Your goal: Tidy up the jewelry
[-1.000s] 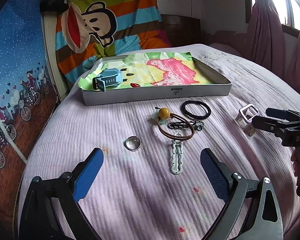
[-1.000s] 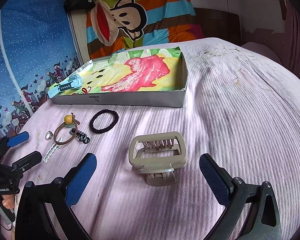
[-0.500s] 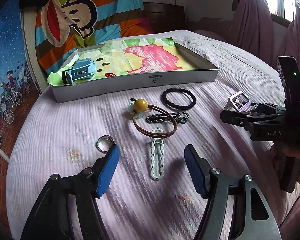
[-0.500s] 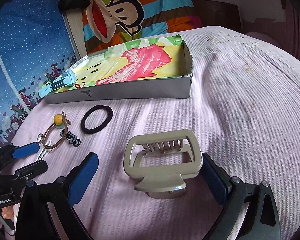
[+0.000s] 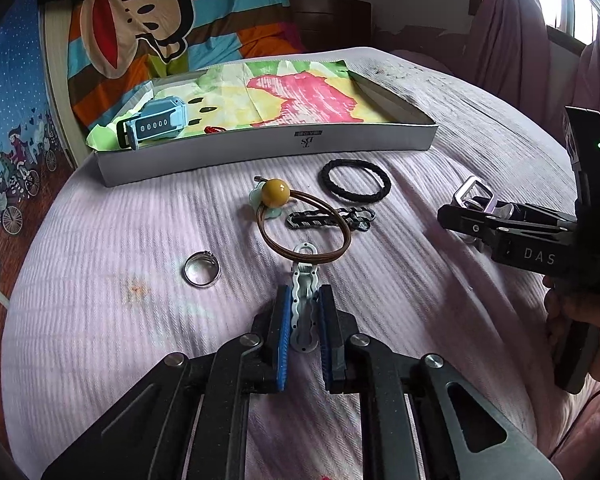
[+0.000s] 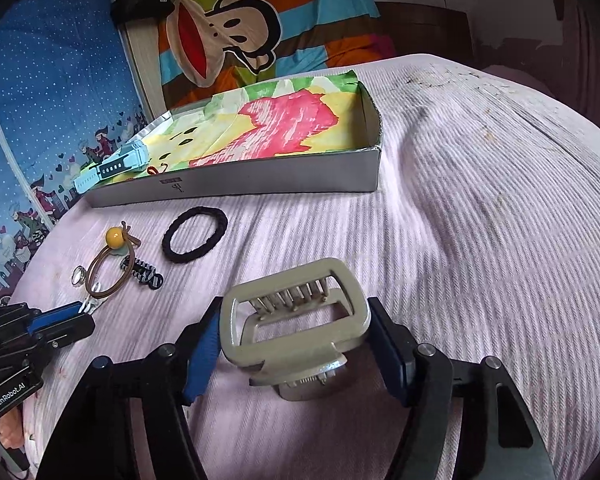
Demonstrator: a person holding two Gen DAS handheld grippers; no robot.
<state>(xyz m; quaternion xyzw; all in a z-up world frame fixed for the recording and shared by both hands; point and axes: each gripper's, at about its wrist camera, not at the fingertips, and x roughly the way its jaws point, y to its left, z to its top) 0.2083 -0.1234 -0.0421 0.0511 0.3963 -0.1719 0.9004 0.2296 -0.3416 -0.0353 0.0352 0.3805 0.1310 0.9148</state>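
Observation:
My left gripper (image 5: 303,304) is shut on a white wavy hair clip (image 5: 304,312) lying on the pink bedspread. My right gripper (image 6: 296,328) is shut on a beige claw clip (image 6: 296,320), its blue pads against both sides. Loose items lie ahead: a silver ring (image 5: 202,269), a brown hair tie with a yellow bead (image 5: 275,193), a striped clip (image 5: 332,218) and a black hair tie (image 5: 355,179). Beyond them stands a shallow grey box (image 5: 260,148) lined with bright paper, with a blue watch (image 5: 156,122) at its left end.
A striped monkey blanket (image 5: 140,28) hangs behind the box. A blue patterned wall panel (image 6: 40,100) is on the left. Pink curtains (image 5: 520,40) hang at the right. The bed falls away at its left and right edges.
My left gripper moved forward and closed on the white wavy clip. My right gripper advanced and closed around the beige claw clip.

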